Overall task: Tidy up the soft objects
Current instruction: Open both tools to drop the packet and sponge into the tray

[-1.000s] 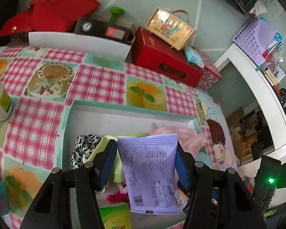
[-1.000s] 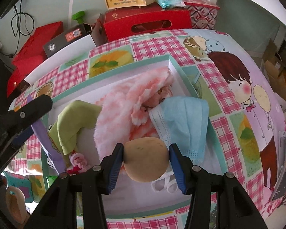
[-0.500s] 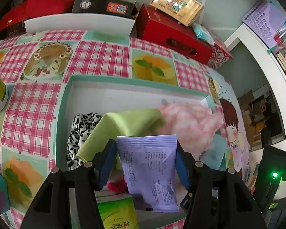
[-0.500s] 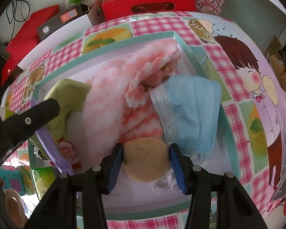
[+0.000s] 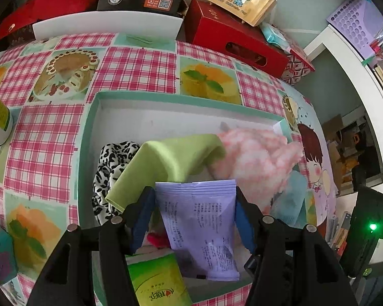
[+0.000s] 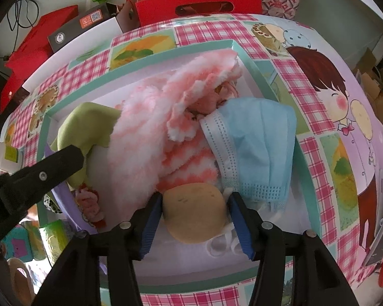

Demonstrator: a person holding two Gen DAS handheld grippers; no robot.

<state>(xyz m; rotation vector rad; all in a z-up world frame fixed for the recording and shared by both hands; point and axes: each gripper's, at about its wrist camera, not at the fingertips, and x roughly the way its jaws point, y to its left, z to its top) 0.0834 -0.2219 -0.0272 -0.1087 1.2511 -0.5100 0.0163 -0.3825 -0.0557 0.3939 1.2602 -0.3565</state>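
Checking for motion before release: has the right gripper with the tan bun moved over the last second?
Yes. The right gripper, shut on the tan bun, has moved forward and down into the tray, nearer the blue mask.

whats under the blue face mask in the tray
The blue face mask lies over the pink-and-white fuzzy cloth on one side and drapes over the tray rim on the other. White ear loops poke out below it. Anything else beneath is covered.
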